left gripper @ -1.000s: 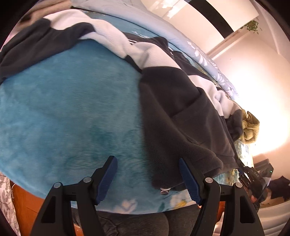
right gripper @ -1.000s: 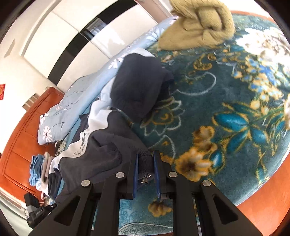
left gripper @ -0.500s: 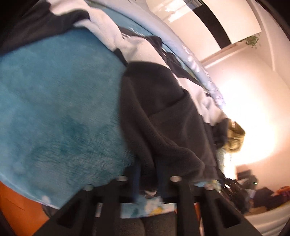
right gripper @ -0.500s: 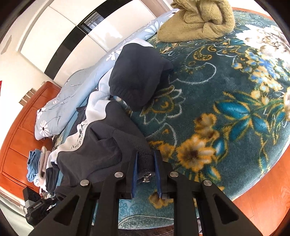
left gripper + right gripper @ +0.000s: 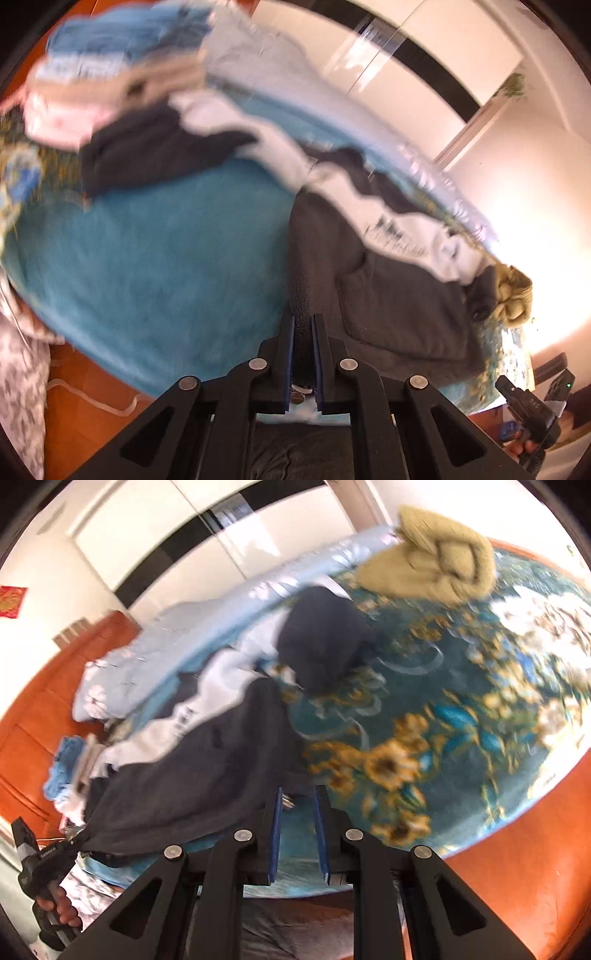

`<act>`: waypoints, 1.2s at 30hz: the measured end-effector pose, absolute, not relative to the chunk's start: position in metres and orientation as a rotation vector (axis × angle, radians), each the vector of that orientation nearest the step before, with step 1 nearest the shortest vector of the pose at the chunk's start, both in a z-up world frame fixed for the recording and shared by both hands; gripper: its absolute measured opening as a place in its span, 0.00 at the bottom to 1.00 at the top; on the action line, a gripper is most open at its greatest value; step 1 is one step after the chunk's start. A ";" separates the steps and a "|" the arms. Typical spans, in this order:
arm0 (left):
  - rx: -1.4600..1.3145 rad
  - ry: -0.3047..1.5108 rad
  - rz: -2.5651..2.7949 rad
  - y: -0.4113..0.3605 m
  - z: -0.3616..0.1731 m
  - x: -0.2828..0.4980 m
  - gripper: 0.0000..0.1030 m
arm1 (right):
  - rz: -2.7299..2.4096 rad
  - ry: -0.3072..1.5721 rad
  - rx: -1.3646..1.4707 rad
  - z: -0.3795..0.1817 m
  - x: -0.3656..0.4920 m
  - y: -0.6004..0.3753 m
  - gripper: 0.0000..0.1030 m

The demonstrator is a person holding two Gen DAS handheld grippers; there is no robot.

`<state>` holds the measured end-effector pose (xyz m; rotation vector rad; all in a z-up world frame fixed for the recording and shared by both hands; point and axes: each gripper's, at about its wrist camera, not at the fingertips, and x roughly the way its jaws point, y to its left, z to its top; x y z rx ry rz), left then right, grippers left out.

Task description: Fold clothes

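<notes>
Hem of a dark hoodie held taut between two grippers over a bed.

The left gripper (image 5: 303, 360) pinches the hem of the hoodie (image 5: 373, 295), its blue pads pressed on the fleece; the right gripper (image 5: 298, 834) has its jaws slightly parted with the hem corner at their mouth, so its grip looks loose. The body lies on the blanket (image 5: 424, 709), hood (image 5: 321, 642) outward. Judged: the stretched hem readies a fold; open blanket lies leftward, the bed edge near.
</notes>
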<state>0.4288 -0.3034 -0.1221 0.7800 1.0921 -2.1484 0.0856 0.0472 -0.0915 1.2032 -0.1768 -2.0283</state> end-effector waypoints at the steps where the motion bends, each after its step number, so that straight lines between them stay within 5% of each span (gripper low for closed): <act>1: 0.786 1.102 -2.146 -0.303 -0.127 0.428 0.09 | -2.016 -0.197 1.208 -0.094 0.085 0.048 0.17; 5: 0.776 1.098 -2.164 -0.302 -0.124 0.425 0.10 | -2.010 -0.142 1.189 -0.097 0.087 0.047 0.20; 9: 0.762 1.110 -2.177 -0.302 -0.121 0.433 0.21 | -2.053 -0.001 1.196 -0.108 0.089 0.041 0.40; 20: 0.967 0.782 -2.166 -0.267 -0.129 0.436 0.49 | -2.112 0.354 0.971 -0.117 0.099 -0.010 0.41; 34: 0.917 0.641 -2.076 -0.281 -0.143 0.411 0.48 | -2.136 -0.003 0.943 -0.094 0.067 -0.014 0.41; 36: 0.899 0.648 -2.054 -0.285 -0.141 0.410 0.26 | -2.129 -0.019 0.966 -0.093 0.065 -0.016 0.35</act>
